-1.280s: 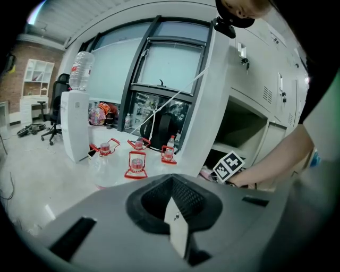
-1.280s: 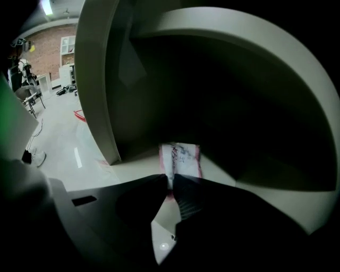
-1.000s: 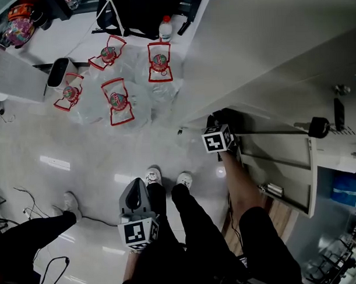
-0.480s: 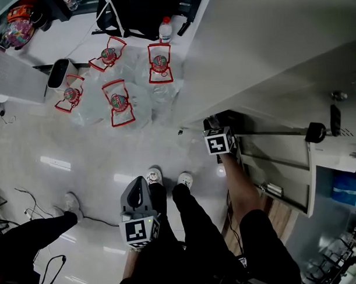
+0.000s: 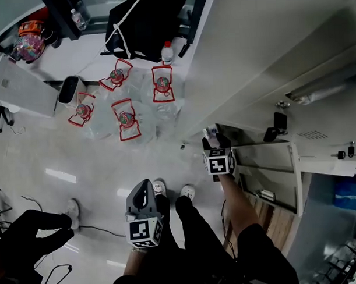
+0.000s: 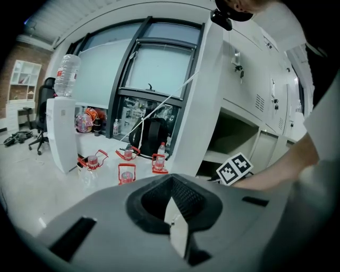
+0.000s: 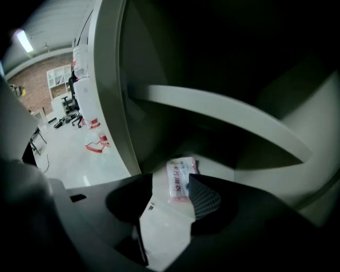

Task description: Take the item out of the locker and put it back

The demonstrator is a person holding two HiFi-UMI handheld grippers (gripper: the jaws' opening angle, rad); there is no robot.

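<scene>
A small white packet with pink print (image 7: pixel 179 178) lies flat on the floor of the open locker compartment (image 7: pixel 228 154). My right gripper (image 7: pixel 175 204) reaches into that compartment, its jaws opening. The packet lies between and just beyond the fingertips, and neither pad presses on it. In the head view the right gripper (image 5: pixel 213 137) sits at the mouth of the white locker bank (image 5: pixel 251 60), its marker cube on top. My left gripper (image 5: pixel 142 195) hangs low in front of the person's legs, away from the locker, shut with nothing in it (image 6: pixel 172 204).
An open locker door (image 5: pixel 267 185) juts out right of my right arm. Several clear water jugs with red handles (image 5: pixel 126 114) stand on the floor to the left. Beyond them are a water dispenser (image 6: pixel 59 133) and a black bag (image 5: pixel 142 23). Another person's leg (image 5: pixel 29 231) shows at lower left.
The head camera has tilted, shifting the whole scene. My right gripper has drawn back slightly towards the locker mouth. The left gripper has hardly moved.
</scene>
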